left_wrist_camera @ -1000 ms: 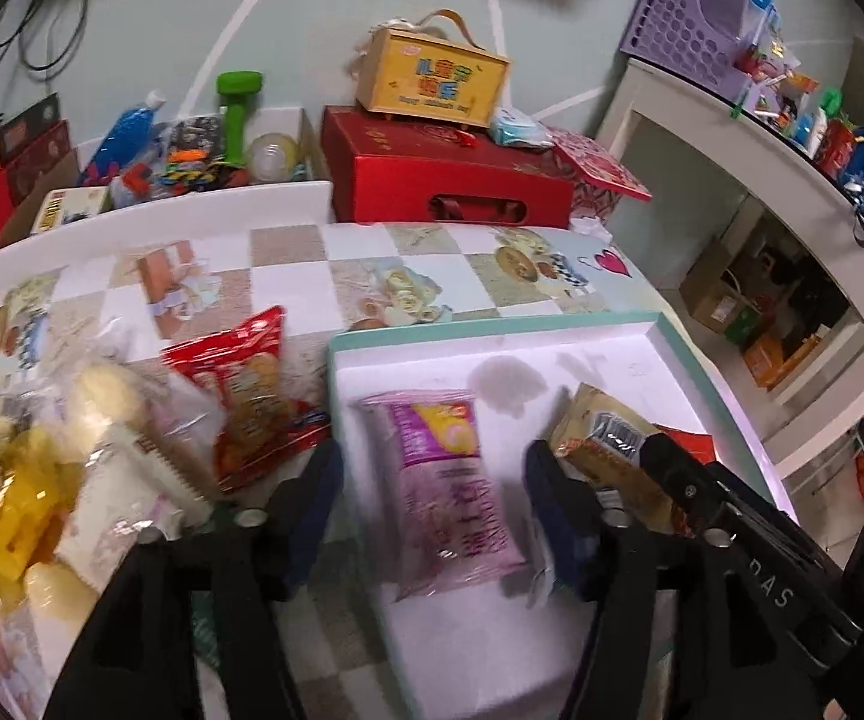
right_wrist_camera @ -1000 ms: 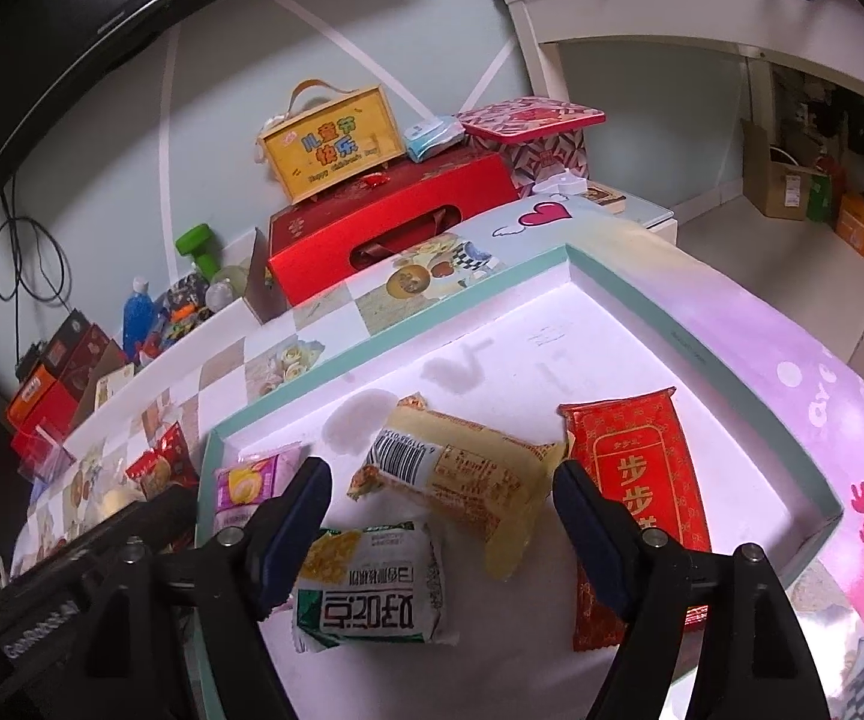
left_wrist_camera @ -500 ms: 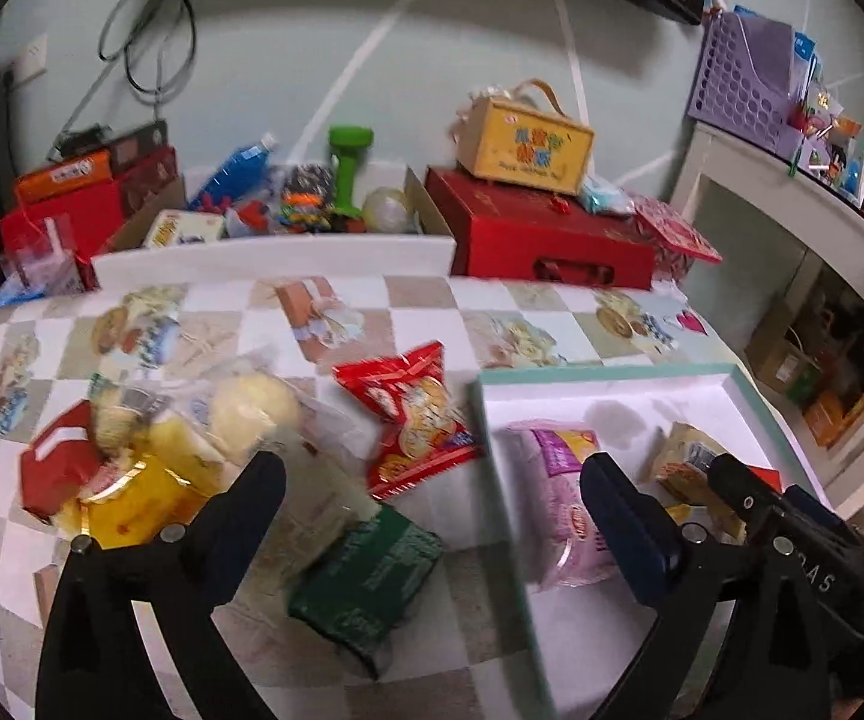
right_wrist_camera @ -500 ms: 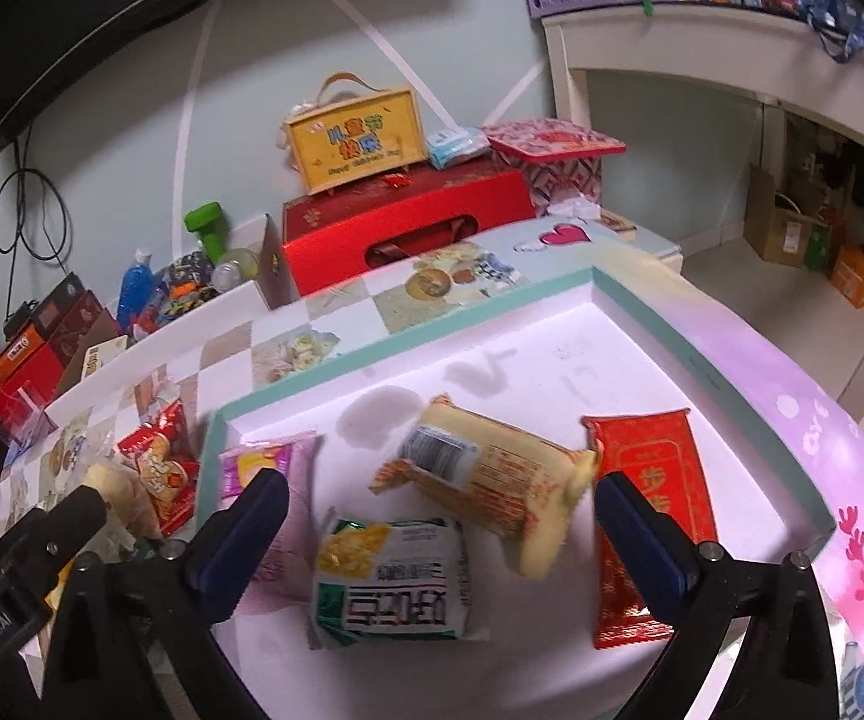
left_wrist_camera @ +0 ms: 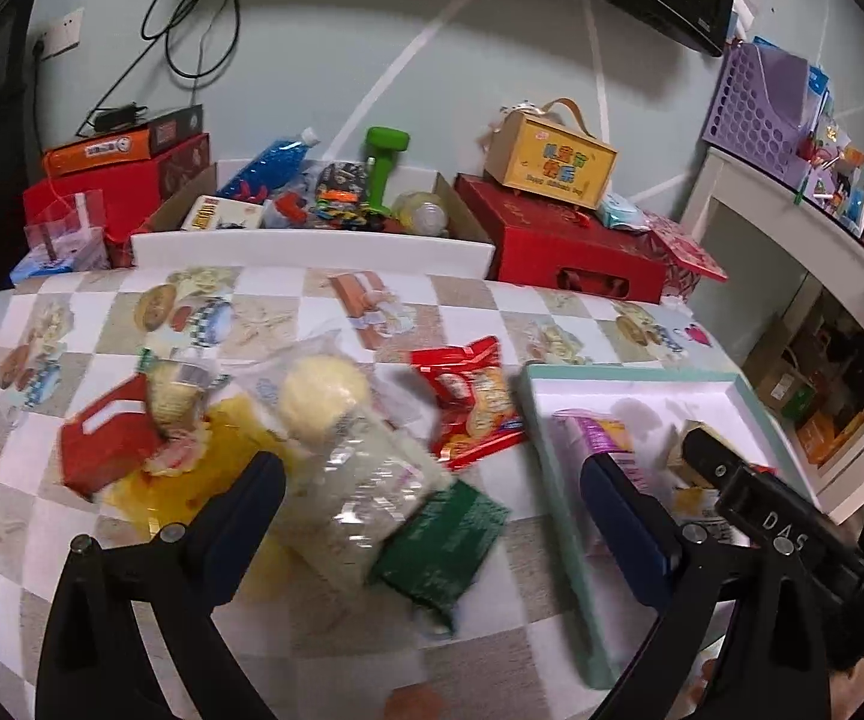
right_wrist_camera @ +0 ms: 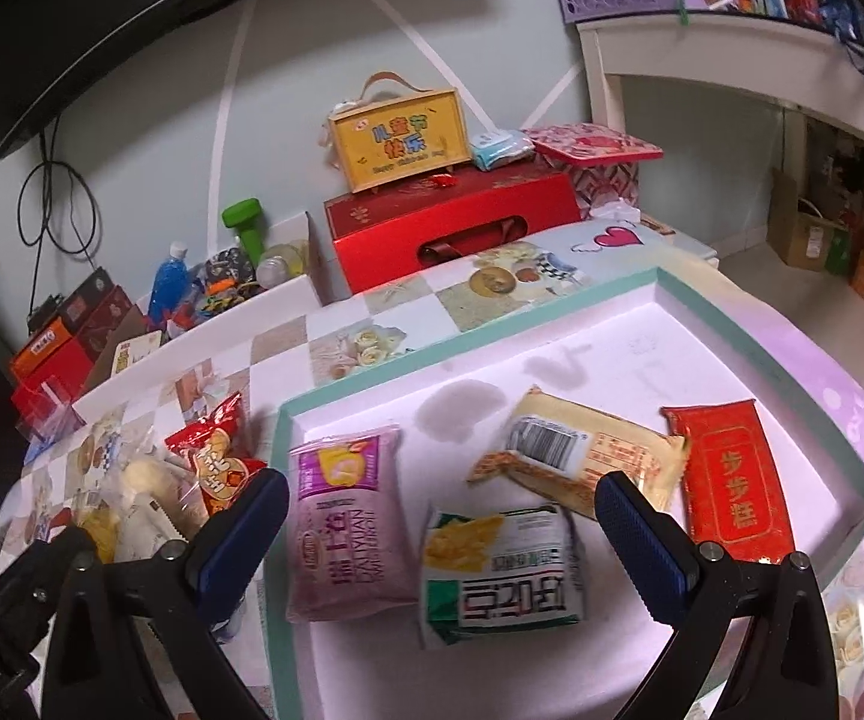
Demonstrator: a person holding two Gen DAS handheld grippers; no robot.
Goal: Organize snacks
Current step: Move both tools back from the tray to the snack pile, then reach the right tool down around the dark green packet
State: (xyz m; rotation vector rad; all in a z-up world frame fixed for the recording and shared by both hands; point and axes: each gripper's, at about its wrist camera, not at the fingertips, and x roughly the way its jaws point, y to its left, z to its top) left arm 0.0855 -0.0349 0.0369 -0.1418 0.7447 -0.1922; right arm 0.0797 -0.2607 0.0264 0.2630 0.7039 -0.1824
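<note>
Snacks: four packets lie in the shallow white tray with teal rim (right_wrist_camera: 660, 282), among them the purple foil packet (right_wrist_camera: 345, 516) and the green-and-white packet (right_wrist_camera: 501, 573), both released within the last second. The left gripper (left_wrist_camera: 432, 531) has swung from the tray to the loose pile on the checked tablecloth (left_wrist_camera: 288, 300), above a clear bag of pale biscuits (left_wrist_camera: 366, 480) and a dark green packet (left_wrist_camera: 441, 546). The right gripper (right_wrist_camera: 441, 525) hangs over the tray. Both stand wide apart, holding nothing; another pickup seems next.

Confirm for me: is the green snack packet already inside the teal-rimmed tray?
No, the green snack packet lies on the checkered tablecloth, outside the left rim of the tray.
</note>
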